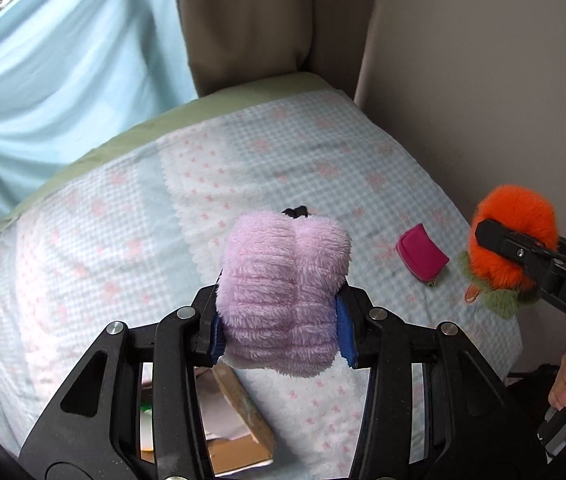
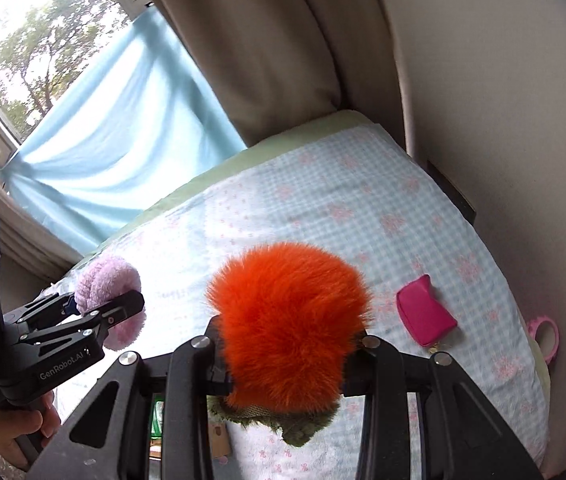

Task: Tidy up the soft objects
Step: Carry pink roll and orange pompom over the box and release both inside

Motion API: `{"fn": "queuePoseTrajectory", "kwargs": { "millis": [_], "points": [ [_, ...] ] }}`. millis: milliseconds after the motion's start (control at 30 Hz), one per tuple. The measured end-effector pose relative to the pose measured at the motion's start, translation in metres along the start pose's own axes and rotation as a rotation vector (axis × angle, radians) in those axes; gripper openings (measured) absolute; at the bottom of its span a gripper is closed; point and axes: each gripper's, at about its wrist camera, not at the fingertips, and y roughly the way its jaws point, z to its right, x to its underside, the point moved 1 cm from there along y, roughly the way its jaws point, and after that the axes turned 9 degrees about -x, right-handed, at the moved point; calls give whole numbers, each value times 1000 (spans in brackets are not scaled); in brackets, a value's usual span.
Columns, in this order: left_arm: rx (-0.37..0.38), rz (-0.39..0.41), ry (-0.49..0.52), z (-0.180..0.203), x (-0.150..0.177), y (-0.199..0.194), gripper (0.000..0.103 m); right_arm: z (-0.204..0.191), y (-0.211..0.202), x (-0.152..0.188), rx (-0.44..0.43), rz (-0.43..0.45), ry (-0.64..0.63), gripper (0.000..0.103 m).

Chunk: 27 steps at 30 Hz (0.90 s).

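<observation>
My left gripper [image 1: 281, 330] is shut on a fluffy lilac plush [image 1: 285, 292] and holds it above the bed; it also shows in the right wrist view [image 2: 109, 308] at the left. My right gripper [image 2: 285, 376] is shut on a furry orange plush [image 2: 287, 328] with green leaves underneath, held above the bed; it also shows in the left wrist view [image 1: 511, 236] at the right edge. A small magenta pouch [image 1: 422, 255] lies on the blue checked blanket [image 1: 243, 168], also in the right wrist view [image 2: 425, 312].
The bed sits in a corner, with a wall [image 1: 503, 80] on the right and beige curtains [image 1: 267, 16] and a blue cloth [image 1: 63, 72] behind. A pink ring-shaped object [image 2: 545, 338] hangs off the bed's right edge. Cardboard [image 1: 239, 432] lies below the near edge.
</observation>
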Motion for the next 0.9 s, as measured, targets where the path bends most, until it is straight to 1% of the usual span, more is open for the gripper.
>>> {"fn": "queuePoseTrajectory", "kwargs": {
  "millis": [133, 233, 333, 467, 700, 833, 900],
  "points": [
    [-76, 18, -87, -45, 30, -43, 40, -49, -6, 4, -71, -15, -83, 32],
    [-128, 26, -145, -77, 56, -67, 40, -88, -7, 14, -120, -37, -159, 32],
    [-164, 15, -205, -110, 86, -81, 40, -124, -2, 29, -171, -73, -222, 32],
    [-218, -9, -255, -147, 127, -91, 40, -172, 8, 53, -203, -123, -321, 32],
    [-215, -37, -373, -210, 192, -95, 40, -235, 37, 93, -212, -208, -440, 32],
    [-212, -64, -401, -236, 217, -85, 40, -256, 64, 112, -190, -258, -442, 32],
    [-205, -78, -411, -250, 230, -80, 40, -265, 78, 123, -164, -284, -436, 32]
  ]
}}
